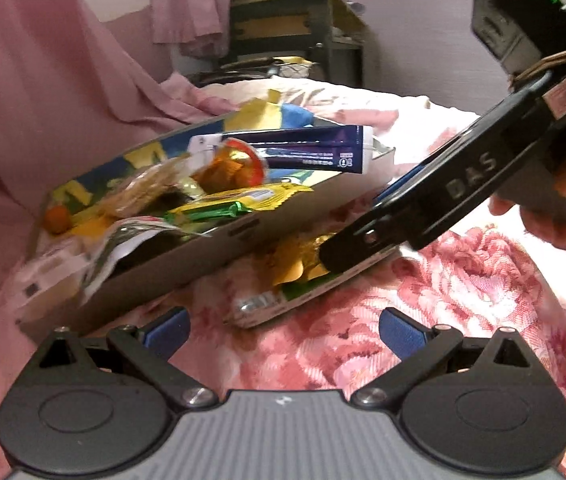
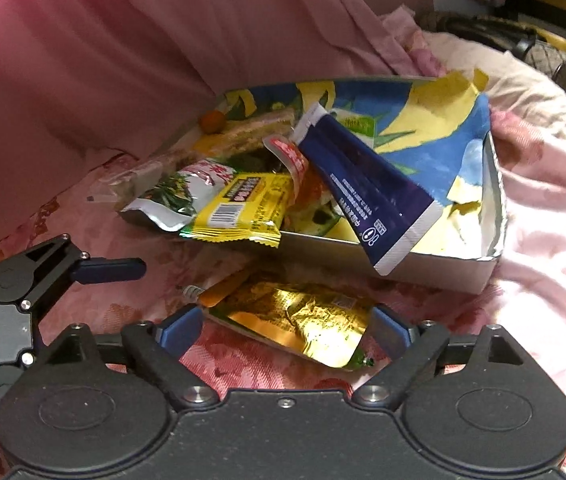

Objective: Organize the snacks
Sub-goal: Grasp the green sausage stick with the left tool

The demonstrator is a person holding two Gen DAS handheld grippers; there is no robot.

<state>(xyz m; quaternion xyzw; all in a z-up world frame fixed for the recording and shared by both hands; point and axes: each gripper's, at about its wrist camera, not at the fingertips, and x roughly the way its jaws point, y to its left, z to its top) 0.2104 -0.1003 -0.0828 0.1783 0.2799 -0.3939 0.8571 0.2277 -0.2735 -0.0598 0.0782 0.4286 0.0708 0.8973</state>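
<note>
A shallow cardboard box (image 2: 435, 268) with a blue-and-yellow lining lies on the floral bedspread and holds several snack packs: a dark blue pack (image 2: 367, 196), a yellow pack (image 2: 243, 204), a green-and-white pack (image 2: 175, 192) and a small orange ball (image 2: 213, 121). A gold foil pouch (image 2: 299, 316) lies on the bedspread in front of the box. My right gripper (image 2: 283, 330) is open, its fingers on either side of the pouch. My left gripper (image 1: 283, 330) is open and empty, just short of the pouch (image 1: 291, 264) and the box (image 1: 203, 252). The right gripper (image 1: 347, 252) reaches down onto the pouch in the left wrist view.
The pink floral bedspread (image 1: 463, 300) covers the surface. A pink curtain (image 2: 143, 40) hangs behind the box. A dark shelf unit (image 1: 295, 36) with draped cloth stands at the back. The left gripper's finger (image 2: 111, 270) shows at the left of the right wrist view.
</note>
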